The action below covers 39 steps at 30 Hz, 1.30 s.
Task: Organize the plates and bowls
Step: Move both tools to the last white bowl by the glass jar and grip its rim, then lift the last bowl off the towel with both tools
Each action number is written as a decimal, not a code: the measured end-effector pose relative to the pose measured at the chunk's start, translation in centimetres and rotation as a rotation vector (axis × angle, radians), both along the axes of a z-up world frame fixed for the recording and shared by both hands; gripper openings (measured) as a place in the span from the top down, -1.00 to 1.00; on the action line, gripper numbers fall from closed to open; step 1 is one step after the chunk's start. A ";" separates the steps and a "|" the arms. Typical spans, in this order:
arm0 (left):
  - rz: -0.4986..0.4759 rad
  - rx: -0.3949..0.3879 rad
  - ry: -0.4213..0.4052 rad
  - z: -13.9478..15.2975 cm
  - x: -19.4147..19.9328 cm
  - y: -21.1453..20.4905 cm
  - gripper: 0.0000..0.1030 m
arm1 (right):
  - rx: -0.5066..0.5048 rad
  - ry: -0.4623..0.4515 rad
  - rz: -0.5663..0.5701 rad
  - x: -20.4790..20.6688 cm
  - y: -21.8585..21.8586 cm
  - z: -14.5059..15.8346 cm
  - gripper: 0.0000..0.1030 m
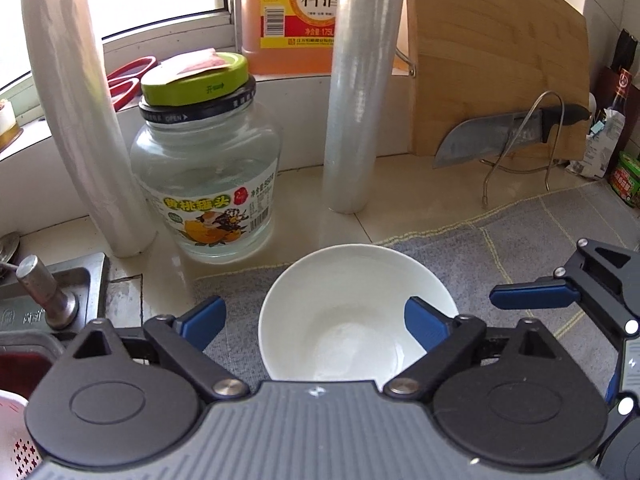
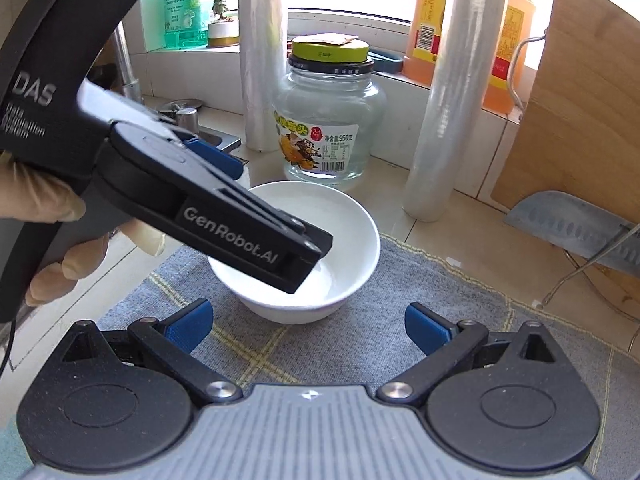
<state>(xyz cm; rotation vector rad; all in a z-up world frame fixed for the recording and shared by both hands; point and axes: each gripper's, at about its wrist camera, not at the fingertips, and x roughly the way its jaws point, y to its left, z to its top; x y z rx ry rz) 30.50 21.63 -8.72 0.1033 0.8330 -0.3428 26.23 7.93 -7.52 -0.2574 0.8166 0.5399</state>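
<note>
Both tongs work around one white bowl (image 1: 352,312), which sits upright at the back edge of a grey cloth (image 2: 280,352) on the desk (image 1: 420,192). Left tongs (image 1: 316,320) straddle the bowl's left rim with the jaws partly spread: the right pad (image 1: 424,326) is inside the bowl and the left pad is outside it, over the cloth; neither pad visibly presses the rim, so the bowl is not gripped. Right tongs (image 2: 308,324) hover over the cloth just in front of the bowl, jaws wide apart with nothing between them. A gloved hand (image 2: 60,240) carries the left tool.

Just behind the bowl stands a glass jar (image 1: 208,168) with a green lid. A roll of cling film (image 1: 80,120) leans behind and left of the bowl, another roll (image 1: 356,100) stands behind and right of it. Further right of the bowl, a wooden cutting board (image 1: 492,60) is propped upright with a cleaver (image 1: 500,136) in a wire rack against it. An orange bottle (image 1: 292,12) is on the windowsill behind the jar. Left of the bowl lies the sink edge (image 1: 80,280).
</note>
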 end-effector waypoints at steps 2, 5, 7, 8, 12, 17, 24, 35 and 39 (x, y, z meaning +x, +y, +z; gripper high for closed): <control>-0.018 0.006 0.014 -0.2 0.3 -0.1 -0.71 | 0.001 -0.009 0.013 0.0 0.3 -0.2 -1.00; -0.029 0.010 0.029 -0.4 0.8 0.0 -0.60 | -0.004 -0.019 0.037 0.0 0.8 -0.6 -0.99; -0.035 0.003 0.039 -0.5 1.1 0.1 -0.52 | -0.011 -0.022 0.043 0.1 1.0 -0.8 -0.97; -0.040 -0.002 0.041 -0.5 1.2 0.1 -0.52 | -0.009 -0.022 0.043 0.2 1.1 -0.9 -0.96; -0.056 -0.009 0.055 -0.7 1.5 0.2 -0.39 | -0.001 -0.012 0.039 0.9 1.0 -1.1 -0.83; -0.068 -0.018 0.066 -0.8 1.9 0.1 -0.33 | 0.006 -0.001 0.037 1.7 1.0 -1.3 -0.73; -0.087 -0.021 0.077 -0.9 2.1 -0.2 -0.33 | 0.007 -0.012 0.061 1.8 1.3 -1.3 -0.67; -0.094 -0.022 0.077 -0.7 2.0 -0.1 -0.32 | 0.003 -0.012 0.067 1.7 1.3 -1.2 -0.66; -0.101 -0.022 0.071 -0.5 1.8 -0.2 -0.32 | -0.006 -0.009 0.069 1.8 1.3 -1.0 -0.66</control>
